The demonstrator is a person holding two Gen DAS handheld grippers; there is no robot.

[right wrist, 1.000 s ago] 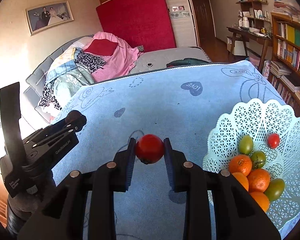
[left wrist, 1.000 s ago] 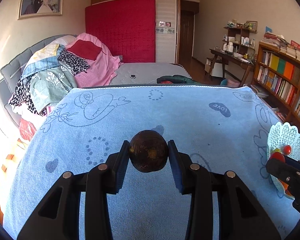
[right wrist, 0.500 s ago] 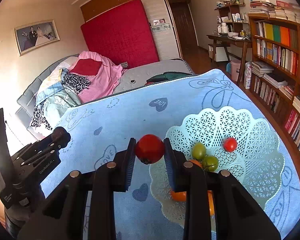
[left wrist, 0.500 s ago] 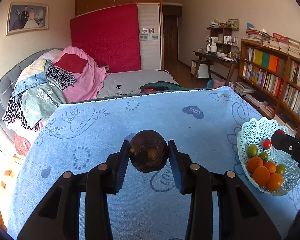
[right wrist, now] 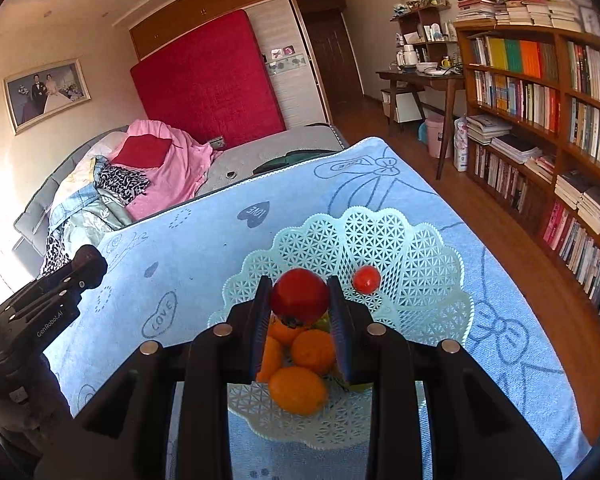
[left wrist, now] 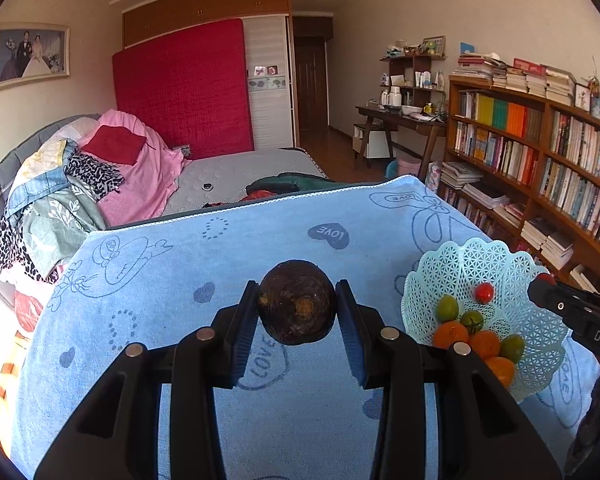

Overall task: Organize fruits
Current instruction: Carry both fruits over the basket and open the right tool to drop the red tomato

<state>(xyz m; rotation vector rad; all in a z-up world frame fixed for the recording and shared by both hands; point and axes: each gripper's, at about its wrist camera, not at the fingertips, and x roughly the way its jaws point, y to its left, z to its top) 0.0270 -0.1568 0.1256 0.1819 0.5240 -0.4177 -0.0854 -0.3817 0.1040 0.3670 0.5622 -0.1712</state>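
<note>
The left gripper point(left wrist: 297, 307) clamps a dark brown round fruit point(left wrist: 297, 302) above the blue towel point(left wrist: 180, 280), left of the white basket point(right wrist: 380, 240). The right gripper point(right wrist: 299, 300) clamps a red tomato point(right wrist: 299, 295) above the basket's oranges point(right wrist: 298, 390).

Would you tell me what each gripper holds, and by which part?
Left gripper: round dark-brown fruit, pinched at its sides. Right gripper: round red tomato, likewise.
</note>
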